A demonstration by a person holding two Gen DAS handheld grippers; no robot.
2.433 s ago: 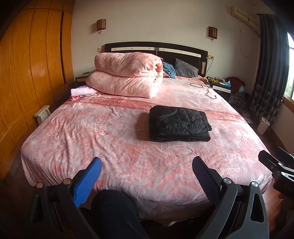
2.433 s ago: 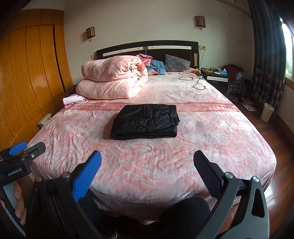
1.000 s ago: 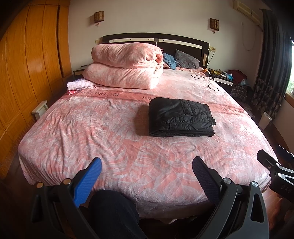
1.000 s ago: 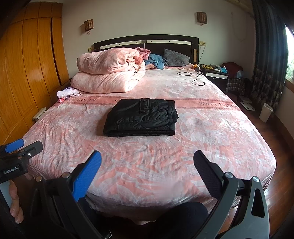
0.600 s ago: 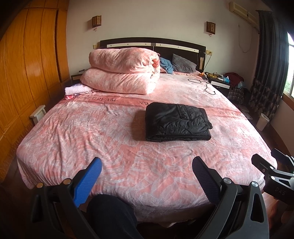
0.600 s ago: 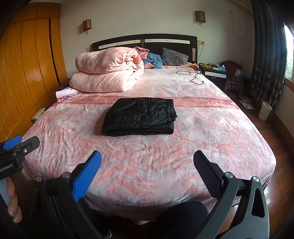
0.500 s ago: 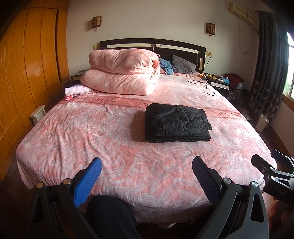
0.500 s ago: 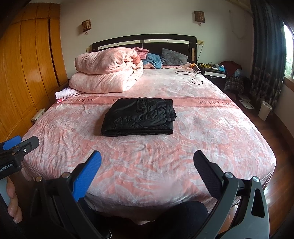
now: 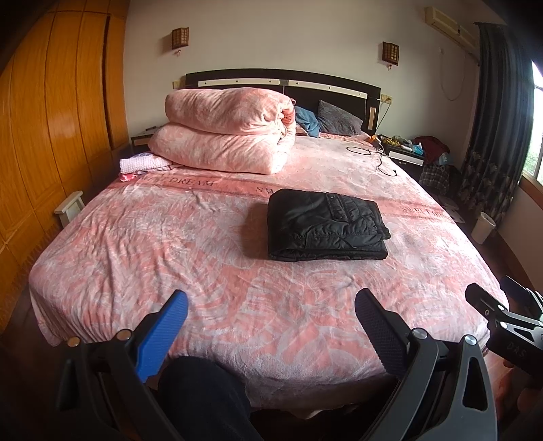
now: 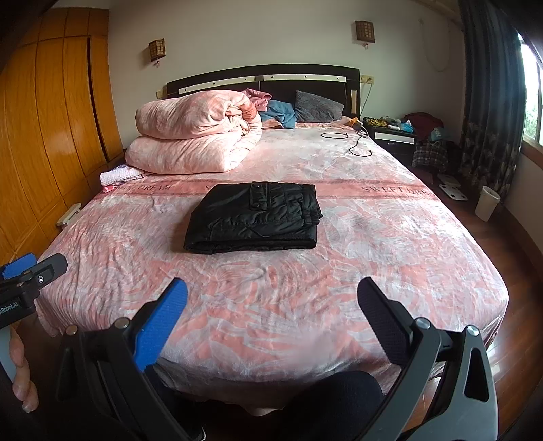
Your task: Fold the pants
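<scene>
Two grippers, both yours, both held off the foot of the bed (image 9: 101,244) with nothing in them. Left gripper (image 9: 271,312): jaws spread wide, blue pad left, black pad right, only bedspread between them. Right gripper (image 10: 273,305): same, released and wide.

Going left to right in the left wrist view: orange wardrobe (image 9: 44,112), small white stool (image 9: 69,208) by the bed edge, folded pink-white cloth (image 9: 144,163), rolled pink duvet (image 9: 227,132) stacked at the head end, then the pants (image 9: 322,225) right of centre, well apart from the duvet. Past them a black cable (image 9: 380,157), cluttered nightstand (image 9: 405,149), white bin (image 9: 483,227), dark curtain (image 9: 492,135).

Pants: black, quilted, slightly shiny, folded into a compact thick rectangle of several layers. Stacked edges face you; a buttoned placket with a snap shows on top. They lie flat on the pink band printed with lettering, about mid-bed.

View differences: your right wrist view puts the pants (image 10: 254,217) left of centre and shows a pink garment (image 10: 258,96) behind the duvet that the left view hides. It also catches your left gripper's tip and fingers (image 10: 20,369) at the left edge. The left view shows your right gripper's tip at its right edge, plus an air conditioner (image 9: 448,22) high on the wall.

Long axis runs across the bed, left-right. The bunched, gathered end points right, toward the curtain side; the smooth fold sits left.
</scene>
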